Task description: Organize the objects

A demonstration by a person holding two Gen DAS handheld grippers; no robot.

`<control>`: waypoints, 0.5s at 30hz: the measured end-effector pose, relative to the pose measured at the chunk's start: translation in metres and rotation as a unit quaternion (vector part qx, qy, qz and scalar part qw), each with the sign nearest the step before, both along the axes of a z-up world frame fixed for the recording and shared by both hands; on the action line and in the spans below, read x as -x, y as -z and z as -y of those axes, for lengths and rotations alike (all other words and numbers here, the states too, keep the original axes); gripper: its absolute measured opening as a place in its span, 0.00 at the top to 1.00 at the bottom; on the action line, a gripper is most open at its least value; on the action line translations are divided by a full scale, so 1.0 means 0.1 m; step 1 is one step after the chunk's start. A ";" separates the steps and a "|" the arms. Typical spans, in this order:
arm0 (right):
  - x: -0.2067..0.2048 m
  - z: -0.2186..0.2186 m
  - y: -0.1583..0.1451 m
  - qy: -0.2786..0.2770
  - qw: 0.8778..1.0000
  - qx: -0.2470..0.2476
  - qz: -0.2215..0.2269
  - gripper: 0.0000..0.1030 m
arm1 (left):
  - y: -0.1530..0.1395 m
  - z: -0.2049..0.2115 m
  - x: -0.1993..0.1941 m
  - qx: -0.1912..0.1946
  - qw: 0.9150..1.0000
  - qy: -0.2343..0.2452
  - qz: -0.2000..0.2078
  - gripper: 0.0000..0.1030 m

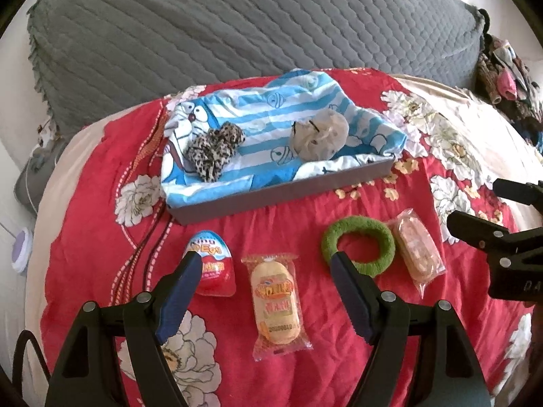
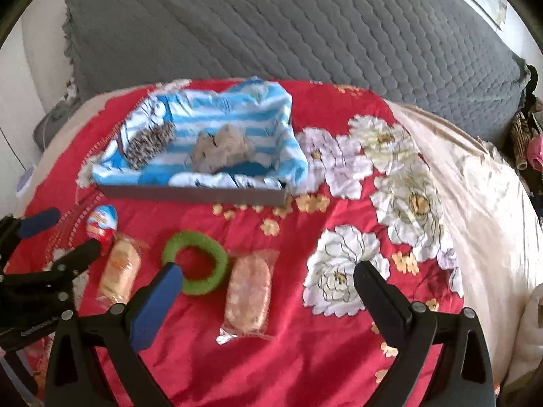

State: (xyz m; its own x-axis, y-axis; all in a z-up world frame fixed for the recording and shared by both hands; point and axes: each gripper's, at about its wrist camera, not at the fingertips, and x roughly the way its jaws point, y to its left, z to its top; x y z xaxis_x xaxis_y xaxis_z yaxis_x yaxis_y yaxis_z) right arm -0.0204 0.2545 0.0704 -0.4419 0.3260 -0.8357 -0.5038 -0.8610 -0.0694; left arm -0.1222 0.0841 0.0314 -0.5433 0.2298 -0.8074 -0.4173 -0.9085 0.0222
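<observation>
On the red flowered bedspread (image 1: 288,217), four things lay in a row in front of a grey box (image 1: 281,196). Farthest left was the chocolate egg (image 1: 212,264), then a yellow snack pack (image 1: 276,302), then the green ring (image 1: 358,246), then a pink snack pack (image 1: 419,249) just beside the ring. The left tool (image 1: 268,264) hung above the yellow pack with its jaws spread wide, one tip in front of the egg and the other in front of the ring, pinching nothing. The right tool (image 2: 268,271) stood equally spread, empty, over the pink pack (image 2: 249,296). Behind the row, the box held a blue striped cloth (image 1: 271,112), with a leopard scrunchie (image 1: 213,152) on its left and a beige scrunchie (image 1: 320,134) on its right.
</observation>
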 end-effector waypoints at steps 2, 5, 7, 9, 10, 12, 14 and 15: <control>-0.02 -0.02 0.05 0.006 1.000 0.008 -0.002 0.01 | 0.05 0.00 0.00 0.003 1.000 -0.001 0.003 0.23; -0.03 -0.02 0.14 0.005 1.000 0.005 0.003 0.01 | 0.15 0.02 0.02 0.008 1.000 -0.006 0.011 0.23; -0.03 0.00 0.20 -0.001 1.000 0.003 0.010 0.01 | 0.20 0.02 0.03 0.010 1.000 -0.006 0.013 0.23; -0.05 0.01 0.27 -0.005 1.000 0.013 0.014 0.01 | 0.25 0.02 0.02 0.014 1.000 -0.006 0.013 0.23; -0.06 0.01 0.31 -0.004 1.000 0.019 0.017 0.01 | 0.28 0.02 0.02 0.015 1.000 -0.005 0.015 0.23; -0.07 0.01 0.35 -0.003 1.000 0.025 0.019 0.01 | 0.32 0.02 0.02 0.015 1.000 -0.002 0.019 0.23; -0.07 0.01 0.39 -0.003 0.999 0.028 0.022 0.01 | 0.37 0.03 0.03 0.007 1.000 -0.002 0.027 0.23; -0.08 0.01 0.41 -0.002 0.999 0.028 0.023 0.01 | 0.39 0.04 0.03 0.004 1.000 -0.004 0.029 0.23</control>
